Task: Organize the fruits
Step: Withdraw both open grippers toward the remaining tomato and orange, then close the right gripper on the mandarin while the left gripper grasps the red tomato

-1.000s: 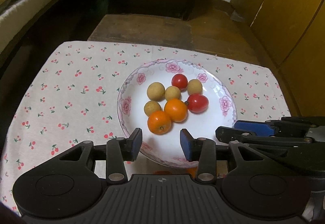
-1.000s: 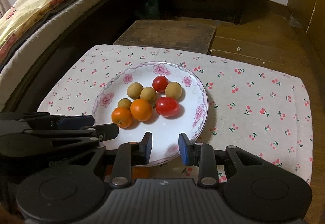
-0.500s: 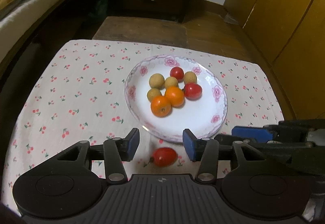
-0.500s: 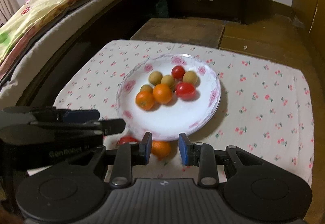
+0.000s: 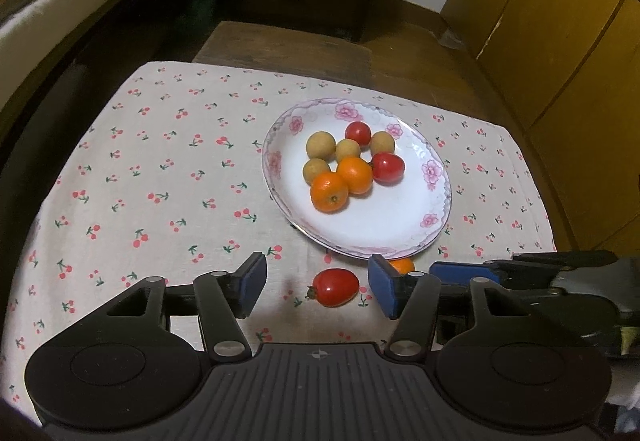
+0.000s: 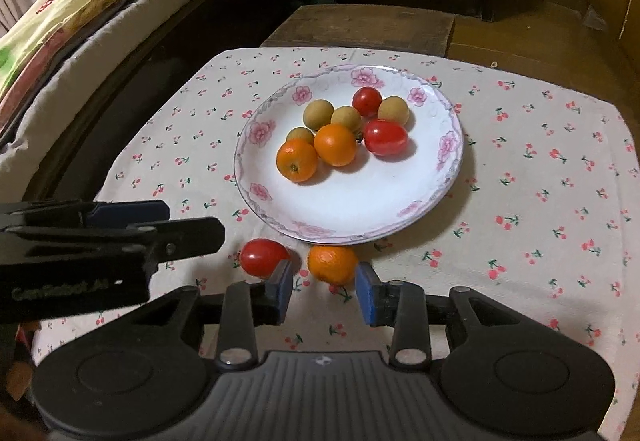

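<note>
Two fruits lie off the plate on the cloth at its near edge: a cherry tomato [image 5: 335,286] and, just to its right, a small orange [image 6: 332,264] (a kumquat or tiny mandarin, hard to say which). The step in hand looks like the pickup of these two strays, one for each gripper. The left gripper [image 5: 316,287] is open with the tomato between its blue pads, not yet touched; the right gripper [image 6: 323,291] is likewise open, the orange sitting just ahead of its gap and the tomato beside its left pad. The next move calls for each gripper to ease forward and down and close gently, since the tomato is smooth, glossy and oval, soft-skinned by the look of it, and both fruits are round enough to roll away on contact. The orange has a dimpled, matt rind and should stand a firmer squeeze. On the plate [image 6: 360,209], a shallow white glazed dish with pink flowers round its scalloped rim, a cluster sits toward the far side: two more oranges [image 6: 335,144], two red tomatoes [image 6: 385,137] and four tan, dull-skinned longans [image 6: 318,114], all touching or nearly so. Under everything a pale cloth printed with cherries [image 5: 160,177] covers the bench, soft and slightly wrinkled.
</note>
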The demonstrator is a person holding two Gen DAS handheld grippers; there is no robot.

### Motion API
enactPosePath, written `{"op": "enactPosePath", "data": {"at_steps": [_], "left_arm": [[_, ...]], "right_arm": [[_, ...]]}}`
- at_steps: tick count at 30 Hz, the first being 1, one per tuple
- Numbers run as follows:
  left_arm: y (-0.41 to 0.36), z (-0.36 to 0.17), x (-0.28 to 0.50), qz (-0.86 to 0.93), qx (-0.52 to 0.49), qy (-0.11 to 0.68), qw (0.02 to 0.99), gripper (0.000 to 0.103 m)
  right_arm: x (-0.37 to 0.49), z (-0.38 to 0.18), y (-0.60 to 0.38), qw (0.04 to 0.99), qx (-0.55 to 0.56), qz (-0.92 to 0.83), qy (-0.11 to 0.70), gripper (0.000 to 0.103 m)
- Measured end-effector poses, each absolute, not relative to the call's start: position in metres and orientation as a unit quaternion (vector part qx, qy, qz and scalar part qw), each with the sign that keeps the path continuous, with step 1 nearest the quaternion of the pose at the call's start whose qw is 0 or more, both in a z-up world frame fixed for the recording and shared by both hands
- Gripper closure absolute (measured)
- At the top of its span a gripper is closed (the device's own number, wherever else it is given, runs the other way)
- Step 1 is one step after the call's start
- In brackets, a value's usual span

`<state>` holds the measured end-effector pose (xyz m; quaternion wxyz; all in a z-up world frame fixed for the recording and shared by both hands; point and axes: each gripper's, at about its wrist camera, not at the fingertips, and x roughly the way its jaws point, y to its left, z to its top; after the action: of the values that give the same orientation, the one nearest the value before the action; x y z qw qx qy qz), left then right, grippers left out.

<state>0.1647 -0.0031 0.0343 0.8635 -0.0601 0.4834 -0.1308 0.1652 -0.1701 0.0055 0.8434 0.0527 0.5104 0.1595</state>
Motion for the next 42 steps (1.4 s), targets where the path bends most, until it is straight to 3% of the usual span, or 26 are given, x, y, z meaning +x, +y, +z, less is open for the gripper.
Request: {"op": "enactPosePath", "data": {"at_steps": [15, 33, 42], "left_arm": [[0.002, 0.024, 0.165, -0.139, -0.057, 0.497, 0.855, 0.037], [-0.033, -0.003, 0.174, -0.182, -0.021, 0.522, 0.833, 0.037], [-0.036, -0.013, 0.179, -0.167, -0.011, 0.528, 0.832, 0.046]], "right_arm": [[0.179, -0.02, -0.162, 0.842, 0.036, 0.147, 0.518, 0.065], [0.154, -0.004, -0.197, 0.836, 0.029, 0.141, 0.53, 0.069], [0.151, -0.004, -0.2, 0.832, 0.04, 0.143, 0.534, 0.069]]}}
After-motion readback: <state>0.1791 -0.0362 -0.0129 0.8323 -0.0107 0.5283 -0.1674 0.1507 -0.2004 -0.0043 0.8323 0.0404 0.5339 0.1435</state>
